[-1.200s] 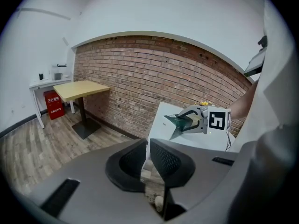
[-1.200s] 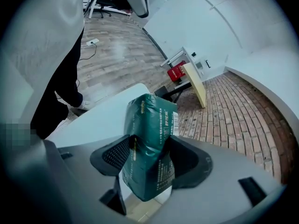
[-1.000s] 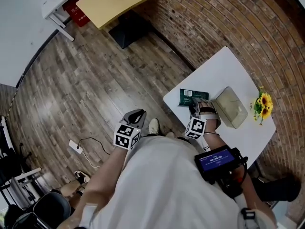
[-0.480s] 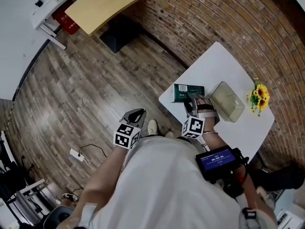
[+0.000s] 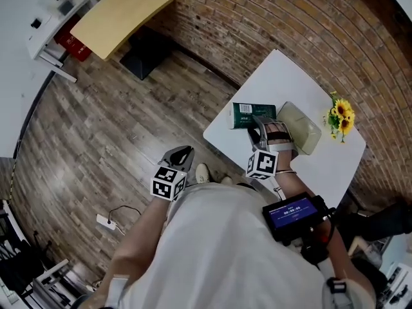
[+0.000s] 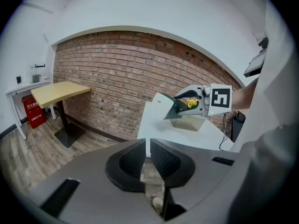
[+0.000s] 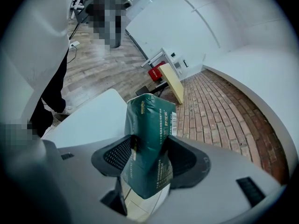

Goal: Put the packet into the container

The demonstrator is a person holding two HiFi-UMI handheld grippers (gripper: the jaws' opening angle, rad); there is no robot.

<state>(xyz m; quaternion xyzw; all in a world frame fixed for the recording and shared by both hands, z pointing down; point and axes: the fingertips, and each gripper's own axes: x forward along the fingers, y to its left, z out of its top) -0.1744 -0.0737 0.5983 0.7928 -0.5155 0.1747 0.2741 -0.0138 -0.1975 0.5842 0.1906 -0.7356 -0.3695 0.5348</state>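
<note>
A dark green packet point(image 5: 251, 115) is over the near left part of the white table point(image 5: 283, 76). My right gripper point(image 5: 261, 132) is shut on the packet point(image 7: 150, 125), which stands up between the jaws of the right gripper point(image 7: 148, 155). In the left gripper view the packet point(image 6: 171, 108) is tilted above the table point(image 6: 156, 127). The translucent container point(image 5: 300, 127) stands just right of the packet, and the container point(image 6: 191, 122) sits below the right gripper. My left gripper point(image 5: 180, 158) hangs over the floor. The left gripper point(image 6: 148, 155) is shut with nothing in it.
A small pot of sunflowers point(image 5: 339, 115) stands at the table's far right edge. A brick wall point(image 5: 257, 24) runs behind the table. A tan wooden table point(image 5: 121, 18) stands at the far left on the plank floor. A device with a blue screen point(image 5: 293, 212) hangs at the person's chest.
The head view has swung, so the table sits more to the left and higher. My right gripper keeps its hold on the packet beside the container. The left gripper has stayed put.
</note>
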